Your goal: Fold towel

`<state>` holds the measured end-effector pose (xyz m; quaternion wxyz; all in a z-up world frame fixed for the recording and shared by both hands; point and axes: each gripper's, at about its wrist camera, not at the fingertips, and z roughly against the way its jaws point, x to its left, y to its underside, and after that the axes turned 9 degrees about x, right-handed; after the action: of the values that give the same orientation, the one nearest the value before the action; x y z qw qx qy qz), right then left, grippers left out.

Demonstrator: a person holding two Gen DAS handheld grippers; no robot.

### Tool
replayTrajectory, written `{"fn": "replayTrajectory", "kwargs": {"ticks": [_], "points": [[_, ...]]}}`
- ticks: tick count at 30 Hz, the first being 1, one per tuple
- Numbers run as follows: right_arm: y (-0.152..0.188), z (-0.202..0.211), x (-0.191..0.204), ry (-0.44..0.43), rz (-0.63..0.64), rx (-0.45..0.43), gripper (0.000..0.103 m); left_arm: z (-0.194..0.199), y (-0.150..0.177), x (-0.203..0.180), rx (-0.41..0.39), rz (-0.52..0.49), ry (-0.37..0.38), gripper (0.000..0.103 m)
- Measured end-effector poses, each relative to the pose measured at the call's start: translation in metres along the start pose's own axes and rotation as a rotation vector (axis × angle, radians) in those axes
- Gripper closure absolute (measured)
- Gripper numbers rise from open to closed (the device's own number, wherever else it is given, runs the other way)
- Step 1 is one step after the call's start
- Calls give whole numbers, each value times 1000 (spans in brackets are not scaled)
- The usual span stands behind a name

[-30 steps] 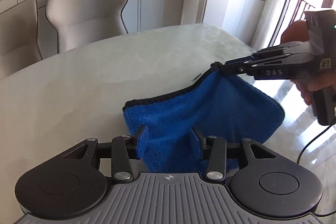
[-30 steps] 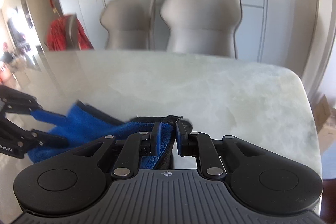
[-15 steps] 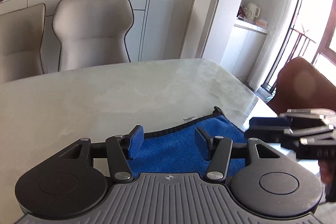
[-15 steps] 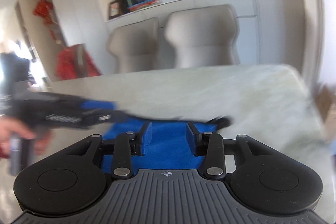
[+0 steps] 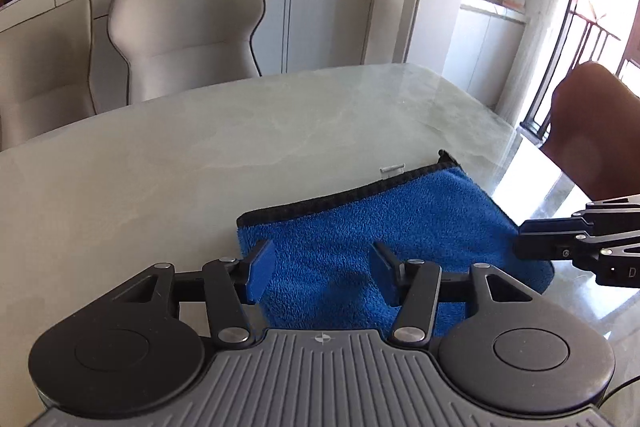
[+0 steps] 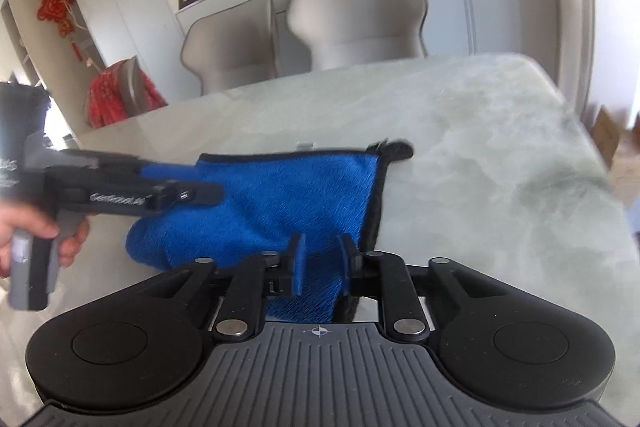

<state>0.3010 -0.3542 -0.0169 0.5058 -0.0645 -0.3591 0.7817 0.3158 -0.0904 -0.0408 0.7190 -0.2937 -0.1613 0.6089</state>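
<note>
Left wrist view: we look down over our left gripper (image 5: 322,273) at the blue towel (image 5: 384,227), which lies folded on the pale marble table (image 5: 200,163), near the corner closest to the window side. Its black-bound hem (image 5: 348,193) runs along the far edge, with a small loop tag at the far right corner. Our left jaws stand apart with nothing pressed between the pads; the towel sits below and beyond them, not pinched. In the right wrist view our right gripper (image 6: 320,263) hovers over the near right part of the towel (image 6: 280,195), close to the bound side edge (image 6: 376,203), and its jaws are closing; cloth shows in the gap, but we see no pad pressing on it, so we count it as not yet gripped. We also see the left gripper (image 6: 200,187) from the side there, held by a hand (image 6: 40,235), reaching over the towel's left portion. We judge the towel light, soft and limp: terry pile, no stiffness, so any lifted part will sag and drag the layers under it. It looks thick where doubled, with a rounded bulge at the near left. The pile should give the pads good friction. We judge the best holds to be the 2 corners on 1 bound edge, pinching through all layers so none slips loose when carried over.
</note>
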Motion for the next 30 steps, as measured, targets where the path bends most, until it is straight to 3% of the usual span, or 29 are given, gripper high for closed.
{"fn": "replayTrajectory", "kwargs": {"ticks": [2, 5, 7, 11, 16, 18, 23, 24, 28, 30], "points": [[2, 13, 7, -58, 9, -38, 75, 18, 10, -3, -40, 18, 33, 42], [10, 15, 16, -147, 12, -13, 75, 36, 29, -12, -64, 26, 120, 38], [15, 5, 21, -129, 47, 43, 75, 34, 36, -19, -40, 6, 144, 38], [17, -11, 19, -103, 81, 109, 76, 20, 43, -20, 31, 19, 134, 38], [15, -15, 2, -121, 69, 126, 96, 13, 45, -15, 67, -39, 144, 41], [16, -14, -8, -147, 29, 132, 98, 13, 45, -20, 76, -111, 115, 45], [18, -9, -9, -126, 43, 142, 99, 20, 51, -18, 71, -132, 110, 45], [16, -7, -7, -113, 43, 143, 97, 22, 51, -19, 73, -138, 108, 44], [7, 3, 12, -123, 101, 79, 74, 33, 47, -23, 54, -139, 122, 41], [4, -3, 21, -122, 130, 87, 74, 33, 47, -26, 42, -144, 145, 41]]}}
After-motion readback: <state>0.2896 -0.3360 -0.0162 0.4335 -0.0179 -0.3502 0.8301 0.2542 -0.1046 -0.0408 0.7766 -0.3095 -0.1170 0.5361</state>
